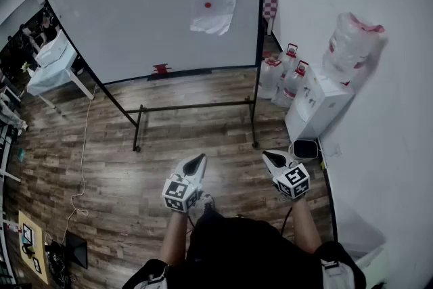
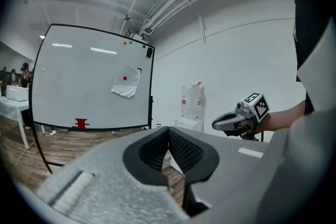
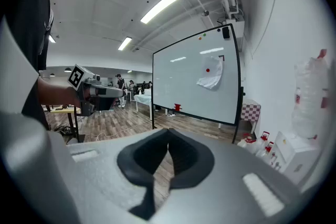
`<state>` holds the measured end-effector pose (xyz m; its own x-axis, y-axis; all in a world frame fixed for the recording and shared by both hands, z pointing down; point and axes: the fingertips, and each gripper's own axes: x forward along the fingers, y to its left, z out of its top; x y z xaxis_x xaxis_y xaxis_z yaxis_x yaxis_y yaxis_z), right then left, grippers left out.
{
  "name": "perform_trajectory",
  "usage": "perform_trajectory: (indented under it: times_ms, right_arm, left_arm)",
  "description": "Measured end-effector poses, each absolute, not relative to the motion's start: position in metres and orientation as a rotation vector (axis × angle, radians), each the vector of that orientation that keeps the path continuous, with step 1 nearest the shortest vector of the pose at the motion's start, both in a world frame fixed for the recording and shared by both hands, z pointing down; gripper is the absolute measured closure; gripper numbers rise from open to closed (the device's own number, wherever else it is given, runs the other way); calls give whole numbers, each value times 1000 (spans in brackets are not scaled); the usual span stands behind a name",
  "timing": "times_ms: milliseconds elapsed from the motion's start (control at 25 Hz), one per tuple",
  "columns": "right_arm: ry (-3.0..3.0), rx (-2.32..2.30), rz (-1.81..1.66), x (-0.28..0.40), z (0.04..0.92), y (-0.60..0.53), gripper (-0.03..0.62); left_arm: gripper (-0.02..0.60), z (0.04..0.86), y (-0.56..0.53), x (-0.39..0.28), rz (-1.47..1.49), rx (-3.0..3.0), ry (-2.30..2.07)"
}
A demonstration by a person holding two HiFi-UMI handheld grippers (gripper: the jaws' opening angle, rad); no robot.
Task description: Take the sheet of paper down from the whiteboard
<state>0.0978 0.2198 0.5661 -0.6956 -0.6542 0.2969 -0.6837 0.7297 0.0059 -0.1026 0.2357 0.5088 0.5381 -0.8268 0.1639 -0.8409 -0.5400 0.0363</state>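
Both jaws are shut tip to tip w/ nothing btwn them. L gripper point(image 1: 198, 159) and R gripper point(image 1: 268, 156) are held low, side by side, pointing roughly toward the whiteboard point(image 1: 135, 17). The paper point(image 1: 213, 7) is well ahead of and above both jaws, closer to the R gripper's line. It sits high on the board's right part near the black edge, pinned by a small round red magnet point(image 1: 208, 5) near its top middle. Step in hand looks like the approach; nothing touched yet. To do it well, prob.: close in until the sheet is straight ahead of one pair of jaws and open them before contact. Aim for a lower corner where the sheet stands off the board, so one pad can slip behind it. Pinch there, then draw down & away along the board so the sheet slides from under the magnet instead of tearing. The other gripper could steady the board or lift the magnet. The sheet is thin, white and limp, creased & bulging w/ a curled lower edge, so it will flex: grip firm, move slow. Board face is smooth & glossy on a thin black metal stand over the plank floor point(image 1: 135, 159), and may rock if pushed.
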Motion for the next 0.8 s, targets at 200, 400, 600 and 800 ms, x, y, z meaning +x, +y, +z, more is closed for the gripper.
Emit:
perform_trajectory:
  times_ms: [200,400,600,800]
  right_arm:
    - [-2672,1043,172,99,564,224,589]
    - [-2645,1021,153,102,570,227,589]
    - [-2662,1001,157,104,572,232,589]
    - [-2698,1009,173,101,570,233,589]
  left_arm:
    - [571,522,244,-107,180,2644,-1448]
    - [571,526,248,-105,191,2631,-1452]
    - [571,529,252,-102,186,2626,-1453]
    - [571,531,252,-100,229,2627,-1448]
